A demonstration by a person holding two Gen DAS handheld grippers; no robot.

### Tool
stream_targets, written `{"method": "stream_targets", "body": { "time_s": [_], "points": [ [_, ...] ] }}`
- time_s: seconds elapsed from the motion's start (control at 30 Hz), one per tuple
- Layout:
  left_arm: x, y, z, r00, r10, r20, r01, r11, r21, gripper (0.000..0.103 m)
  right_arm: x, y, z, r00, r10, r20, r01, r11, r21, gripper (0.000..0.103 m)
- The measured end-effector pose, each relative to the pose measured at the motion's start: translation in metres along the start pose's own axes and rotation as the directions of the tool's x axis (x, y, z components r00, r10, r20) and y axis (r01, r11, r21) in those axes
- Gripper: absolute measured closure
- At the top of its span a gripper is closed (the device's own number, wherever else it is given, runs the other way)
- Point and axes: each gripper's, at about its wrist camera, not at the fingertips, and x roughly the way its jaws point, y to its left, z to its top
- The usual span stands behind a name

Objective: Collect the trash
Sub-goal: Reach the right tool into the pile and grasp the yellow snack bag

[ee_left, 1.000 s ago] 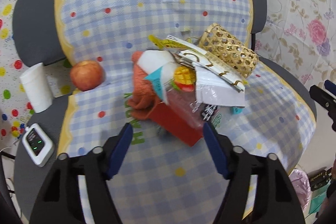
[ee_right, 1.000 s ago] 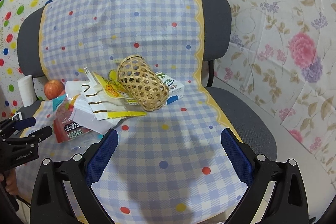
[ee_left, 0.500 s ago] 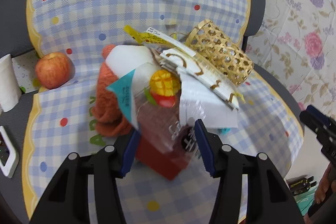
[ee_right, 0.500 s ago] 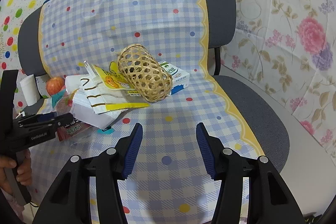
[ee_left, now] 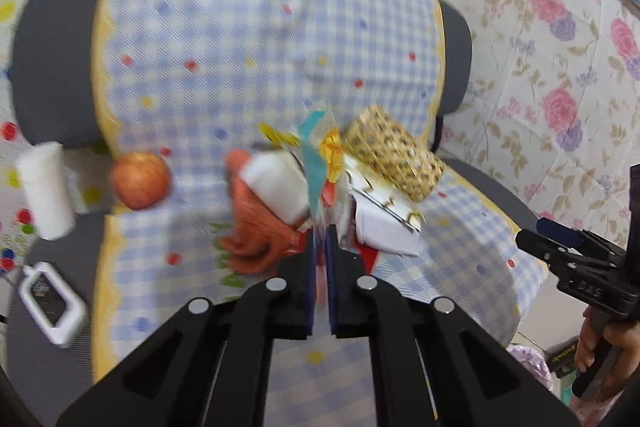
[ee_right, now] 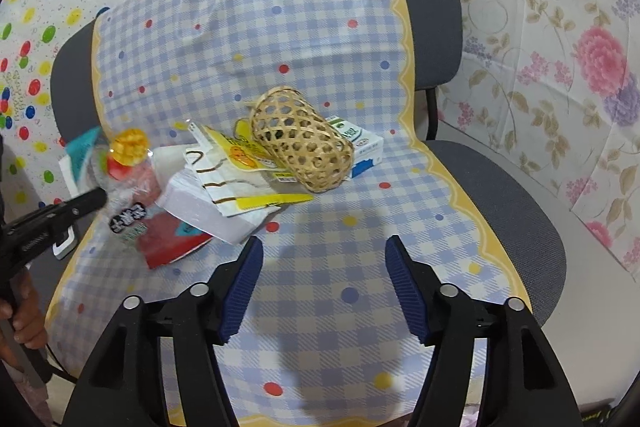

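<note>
Presently, the snack wrapper (ee_right: 120,183) stands lifted at the chair's (ee_right: 500,187) left edge, long axis upright, fruit print uppermost, pinched at its lower end by the closed left gripper (ee_left: 320,247). Right gripper (ee_right: 324,263), having just widened, hovers empty over the checked cloth (ee_right: 320,47).

The front half of the chair seat (ee_right: 360,291) is bare checked cloth, free for passage below the right gripper (ee_right: 324,283). The rear-left of the seat is blocked by a pile of wrappers (ee_right: 224,183), a bamboo basket (ee_right: 302,145) on its side and a carton (ee_right: 362,147) behind it. An apple (ee_left: 140,181) occupies the seat's left edge
</note>
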Motion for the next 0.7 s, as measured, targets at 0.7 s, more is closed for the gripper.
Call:
{"method": "stream_targets", "body": {
  "time_s": [0.7],
  "points": [
    [-0.024, 0.039, 0.008, 0.989, 0.129, 0.075, -0.126, 0.991, -0.053, 0.103, 0.080, 0.072, 0.040, 0.996, 0.078, -0.052, -0.087, 0.972, -0.217, 0.057]
  ]
}}
